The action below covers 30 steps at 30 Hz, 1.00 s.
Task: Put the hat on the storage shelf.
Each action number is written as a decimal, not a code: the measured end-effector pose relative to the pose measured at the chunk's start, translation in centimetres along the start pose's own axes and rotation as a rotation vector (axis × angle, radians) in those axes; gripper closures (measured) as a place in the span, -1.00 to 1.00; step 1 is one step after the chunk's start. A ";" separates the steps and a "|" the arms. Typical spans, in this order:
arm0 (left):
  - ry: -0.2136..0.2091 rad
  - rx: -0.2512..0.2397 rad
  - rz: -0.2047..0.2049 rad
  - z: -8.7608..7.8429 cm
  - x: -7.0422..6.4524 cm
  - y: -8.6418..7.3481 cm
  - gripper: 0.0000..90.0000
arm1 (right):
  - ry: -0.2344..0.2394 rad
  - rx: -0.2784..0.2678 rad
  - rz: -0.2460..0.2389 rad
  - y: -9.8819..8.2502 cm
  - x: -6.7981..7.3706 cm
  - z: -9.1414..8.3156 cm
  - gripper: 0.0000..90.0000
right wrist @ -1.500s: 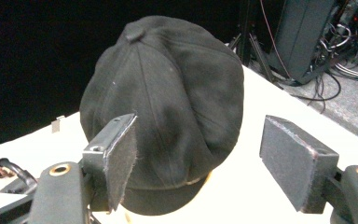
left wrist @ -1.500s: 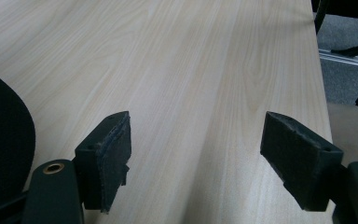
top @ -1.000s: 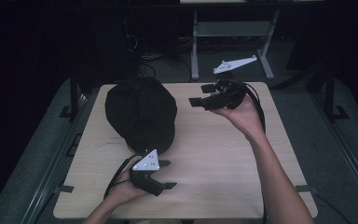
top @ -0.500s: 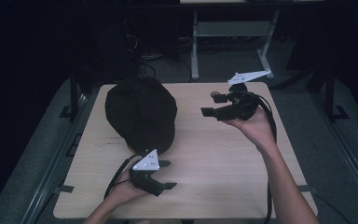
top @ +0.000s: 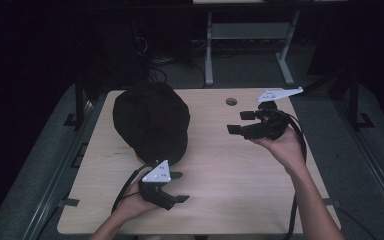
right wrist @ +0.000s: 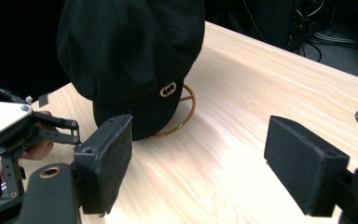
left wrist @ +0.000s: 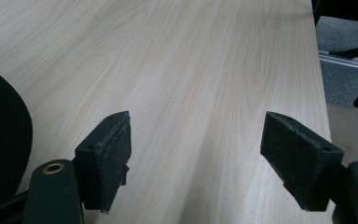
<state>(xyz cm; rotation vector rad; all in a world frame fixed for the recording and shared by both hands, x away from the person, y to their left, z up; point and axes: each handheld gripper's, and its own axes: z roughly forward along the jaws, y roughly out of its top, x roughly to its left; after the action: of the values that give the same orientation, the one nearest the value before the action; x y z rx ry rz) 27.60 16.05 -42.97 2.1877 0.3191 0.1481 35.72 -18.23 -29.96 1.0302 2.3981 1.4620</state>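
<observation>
A black cap (top: pixel 150 125) sits on a thin gold wire ring (right wrist: pixel 186 109) at the table's left middle, with a small round badge (right wrist: pixel 168 89) on its front. My left gripper (top: pixel 180 186) rests near the front edge just below the cap, open, with bare wood between its pads (left wrist: pixel 109 158). My right gripper (top: pixel 237 122) hovers to the right of the cap and points at it across a gap. It is open with nothing between its pads (right wrist: pixel 298 163). The cap's edge (left wrist: pixel 0 135) shows at the left of the left gripper view.
The light wooden table (top: pixel 220 175) has a round cable hole (top: pixel 231 101) near its far edge. A metal desk frame (top: pixel 245 35) and cables stand on the dark floor behind. Rails run along both sides of the table.
My right gripper has moved to the right and lower, away from the cap. The left gripper and the cap have stayed where they were.
</observation>
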 end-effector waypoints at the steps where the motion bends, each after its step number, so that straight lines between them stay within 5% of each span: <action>1: -0.003 -0.008 -0.008 0.0 0.0 0.0 -0.46 | -0.002 0.000 0.008 -0.5 -0.1 -0.2 -0.51; 30: 0.000 -0.002 -0.009 -0.1 0.2 -0.2 -0.46 | -0.049 0.008 0.062 -8.0 -1.1 -2.2 -0.53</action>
<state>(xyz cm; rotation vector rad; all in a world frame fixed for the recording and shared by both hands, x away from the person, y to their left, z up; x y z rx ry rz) 27.70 16.28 -43.05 2.1838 0.3284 0.1441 31.74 -22.88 -35.74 1.1385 2.3605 1.4303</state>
